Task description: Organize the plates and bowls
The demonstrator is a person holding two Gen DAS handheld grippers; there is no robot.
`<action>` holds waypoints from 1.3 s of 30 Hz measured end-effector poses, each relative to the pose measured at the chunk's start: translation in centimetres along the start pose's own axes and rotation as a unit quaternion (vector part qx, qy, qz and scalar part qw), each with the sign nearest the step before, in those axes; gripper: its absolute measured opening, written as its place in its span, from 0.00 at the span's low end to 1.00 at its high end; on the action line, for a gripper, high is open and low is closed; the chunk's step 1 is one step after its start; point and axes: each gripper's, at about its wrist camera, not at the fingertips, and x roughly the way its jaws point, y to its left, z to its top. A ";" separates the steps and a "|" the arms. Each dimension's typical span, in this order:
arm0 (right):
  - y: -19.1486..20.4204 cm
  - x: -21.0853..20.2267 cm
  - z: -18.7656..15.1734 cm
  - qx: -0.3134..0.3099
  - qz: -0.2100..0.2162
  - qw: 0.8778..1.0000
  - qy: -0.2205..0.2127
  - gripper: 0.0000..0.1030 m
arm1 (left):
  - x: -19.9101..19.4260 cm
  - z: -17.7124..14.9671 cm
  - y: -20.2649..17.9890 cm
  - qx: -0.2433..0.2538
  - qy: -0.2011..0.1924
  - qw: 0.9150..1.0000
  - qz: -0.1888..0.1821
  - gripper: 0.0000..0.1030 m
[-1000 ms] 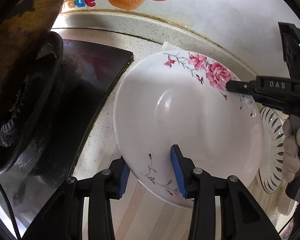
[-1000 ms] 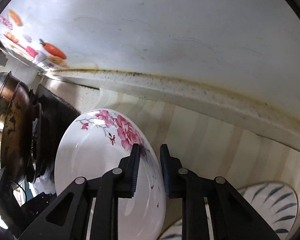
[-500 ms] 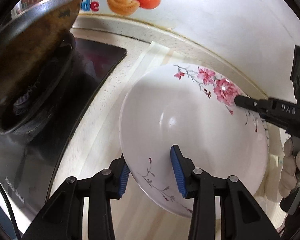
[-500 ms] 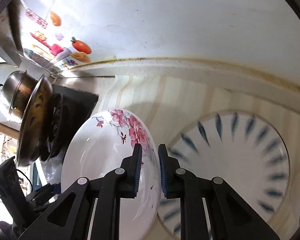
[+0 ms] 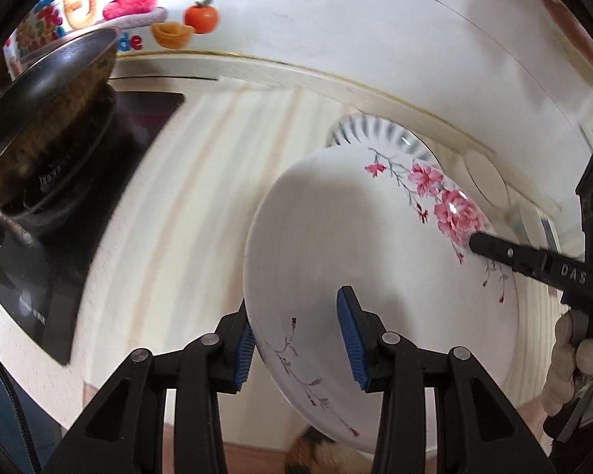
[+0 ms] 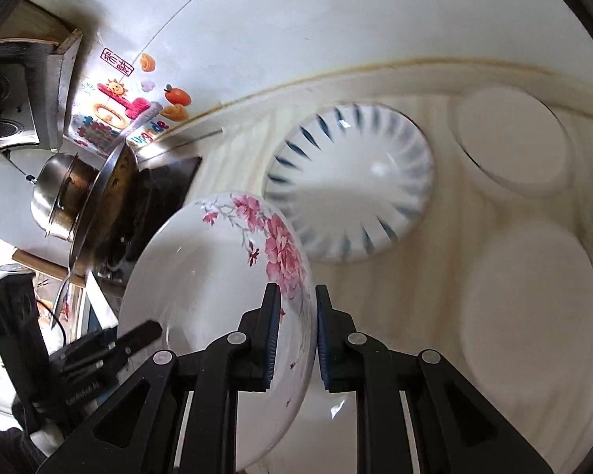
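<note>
A white floral plate [image 5: 367,276] is held tilted above the tabletop [image 5: 186,205] by both tools. Its near rim is straddled by the left hand-held gripper [image 5: 296,339], whose blue pads [image 5: 352,339] are set partly apart, one under the rim and one over the plate's face; whether the pads actually press on it cannot be told. The opposite rim, by the pink blossoms, is clamped between the nearly closed fingers of the right hand-held gripper [image 6: 294,339], which is seen from the left wrist reaching in from the right, a gloved hand [image 5: 573,359] at its grip.

Ahead of the right hand-held gripper, a blue-striped plate [image 6: 352,185] is lying flat on the tabletop, partly overlapped in view by the floral plate. Further right of it, two plain white dishes [image 6: 514,142] are resting on the tabletop. To the left of both hand-held grippers, a dark wok [image 5: 47,91] is seated on a black stove [image 5: 59,213], and colourful stickers [image 5: 146,4] are seen on the wall behind.
</note>
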 end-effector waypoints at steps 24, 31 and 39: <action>-8.4 -2.8 -11.6 0.055 -0.031 0.998 0.028 0.18 | 5.5 -6.8 -6.5 0.087 0.093 0.991 0.034 0.36; -8.3 -2.4 -11.4 0.053 -0.035 0.998 0.030 0.18 | 6.2 -6.8 -6.4 0.097 0.098 0.989 0.046 0.35; -8.6 -2.4 -11.2 0.058 -0.037 0.996 0.051 0.18 | 6.8 -6.4 -6.7 0.125 0.107 0.986 0.041 0.35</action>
